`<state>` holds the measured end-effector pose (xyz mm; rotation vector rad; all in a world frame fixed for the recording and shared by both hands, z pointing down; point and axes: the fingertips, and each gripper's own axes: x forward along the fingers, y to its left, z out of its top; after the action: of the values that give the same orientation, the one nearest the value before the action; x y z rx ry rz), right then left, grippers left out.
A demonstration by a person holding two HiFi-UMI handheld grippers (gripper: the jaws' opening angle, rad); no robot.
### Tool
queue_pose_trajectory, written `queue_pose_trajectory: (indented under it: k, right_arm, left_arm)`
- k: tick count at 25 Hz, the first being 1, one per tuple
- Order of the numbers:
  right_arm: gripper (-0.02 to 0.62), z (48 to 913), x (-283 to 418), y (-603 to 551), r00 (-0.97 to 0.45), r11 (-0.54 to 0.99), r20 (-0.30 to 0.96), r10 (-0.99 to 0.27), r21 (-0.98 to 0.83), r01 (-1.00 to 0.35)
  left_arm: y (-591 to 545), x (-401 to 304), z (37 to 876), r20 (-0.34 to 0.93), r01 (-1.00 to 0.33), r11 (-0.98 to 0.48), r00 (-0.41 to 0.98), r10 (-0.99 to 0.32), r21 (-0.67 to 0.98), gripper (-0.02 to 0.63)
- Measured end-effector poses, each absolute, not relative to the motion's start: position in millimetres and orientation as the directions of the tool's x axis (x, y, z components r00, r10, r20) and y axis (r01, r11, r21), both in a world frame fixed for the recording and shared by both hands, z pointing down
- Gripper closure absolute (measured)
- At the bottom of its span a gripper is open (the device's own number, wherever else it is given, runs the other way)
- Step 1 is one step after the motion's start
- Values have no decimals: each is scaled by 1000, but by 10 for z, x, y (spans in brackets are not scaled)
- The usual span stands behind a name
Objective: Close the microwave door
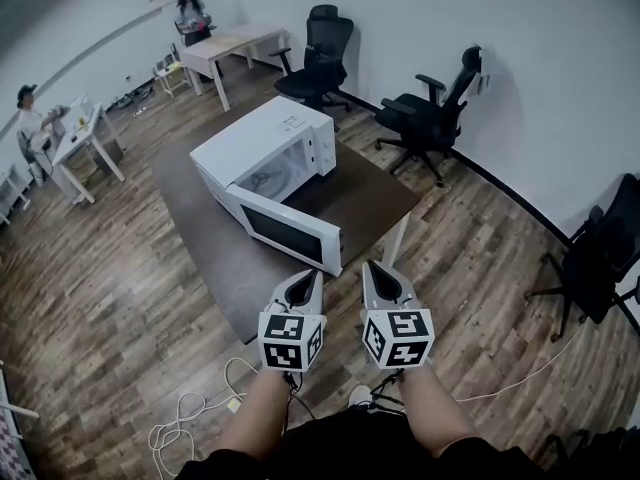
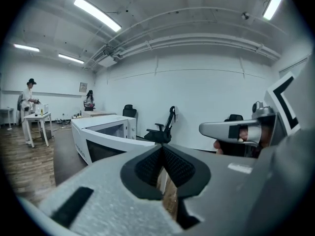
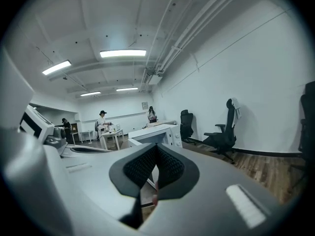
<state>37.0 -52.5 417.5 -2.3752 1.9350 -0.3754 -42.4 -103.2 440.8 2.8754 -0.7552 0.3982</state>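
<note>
The left tool (image 1: 308, 283) is closed: its black, finely ribbed pads (image 2: 147, 166) meet at the tips with nothing between them, and it touches nothing. The right tool (image 1: 378, 278) is closed as well, its ribbed pads (image 3: 170, 167) pressed tip to tip and empty. Both have smooth grey shells with a black-and-white marker cube at the back, and they are held side by side in the air at the near edge of the surface (image 1: 360, 203), a dark brown, matt rectangular top on pale legs. On it stands the microwave (image 1: 265, 133), a white, glossy box set at an angle to the edges. Its door (image 1: 285, 230), a white frame around a dark window, stands swung wide open toward the tools, near them but apart, and the pale cavity (image 1: 268, 178) lies bare. Beyond the surface are two black office chairs (image 1: 435, 113) against a white wall, on a wood-plank floor (image 1: 100, 298) where a pale cable (image 1: 200, 408) lies looped.
</note>
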Motion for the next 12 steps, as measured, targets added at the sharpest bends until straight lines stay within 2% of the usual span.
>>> queue_pose_trajectory:
  k: [6,12]
  right_arm:
    - [588,4297,609,-643,119,-152,182,-976,-182,-971]
    - [588,4412,632,-614,80,-118,202,-976,-183,-976]
  left_arm:
    - [-1137,-215,4633,310,-539,-838,814,-492,85,580]
    - [-1195,-120,4903,357,-534,-842,804,-476,81,504]
